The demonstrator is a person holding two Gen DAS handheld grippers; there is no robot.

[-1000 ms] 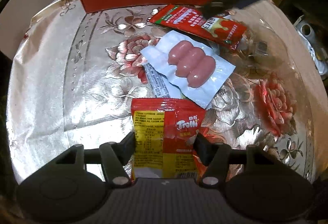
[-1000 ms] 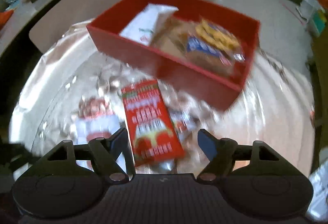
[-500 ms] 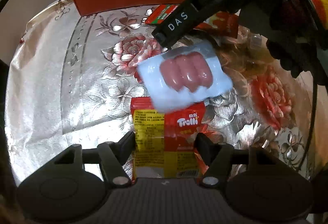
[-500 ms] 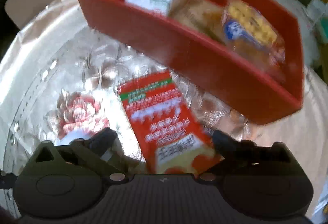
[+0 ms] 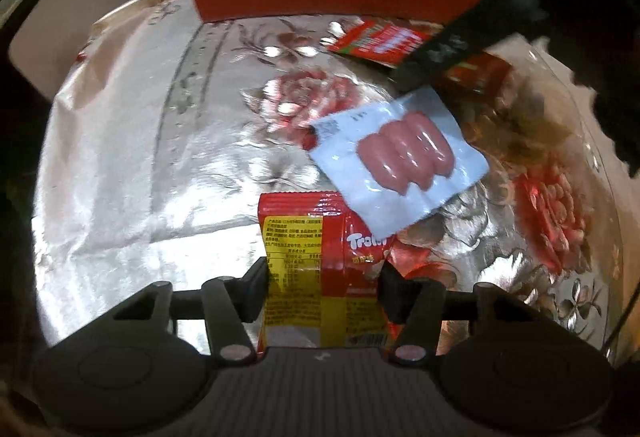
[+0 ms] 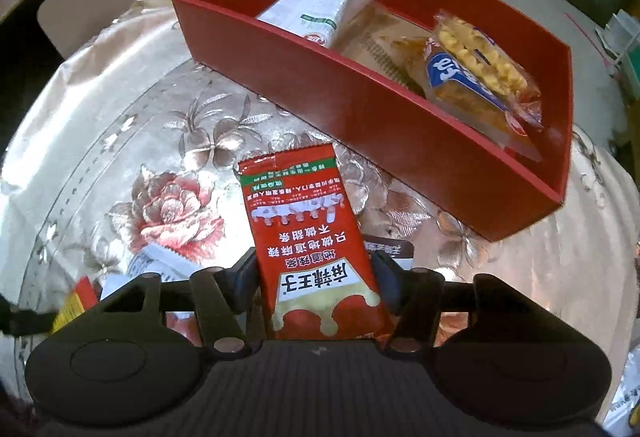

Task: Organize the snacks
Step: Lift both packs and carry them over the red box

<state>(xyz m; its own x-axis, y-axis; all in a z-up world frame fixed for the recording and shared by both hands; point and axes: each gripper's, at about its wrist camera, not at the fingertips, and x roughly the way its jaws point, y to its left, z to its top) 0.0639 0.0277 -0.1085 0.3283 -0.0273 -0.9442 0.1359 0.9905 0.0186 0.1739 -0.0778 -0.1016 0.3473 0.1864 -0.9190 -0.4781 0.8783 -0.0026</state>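
My left gripper (image 5: 325,287) has a red and yellow Trolli gummy packet (image 5: 316,237) between its closing jaws, and both pads touch the packet's edges. A clear pack of pink sausages (image 5: 404,161) lies across the packet's far right corner. My right gripper (image 6: 316,277) is closing on a red spicy-strip packet (image 6: 304,221), with its pads against both sides. In the left wrist view that red packet (image 5: 376,41) shows under a black finger (image 5: 452,49) of the right gripper. The red box (image 6: 360,109) stands just beyond.
The box holds a white packet (image 6: 320,9), a tan packet (image 6: 380,45) and a blue and yellow cracker packet (image 6: 476,69). A shiny flowered cloth (image 5: 160,157) covers the round table. A white wrapper (image 6: 168,261) lies left of my right gripper. Floor and furniture lie past the table's edge.
My right gripper came down over the red spicy-strip packet, and its jaws went wide and then closed onto it. The sausage pack slid and turned towards the Trolli packet. My left jaws narrowed slightly.
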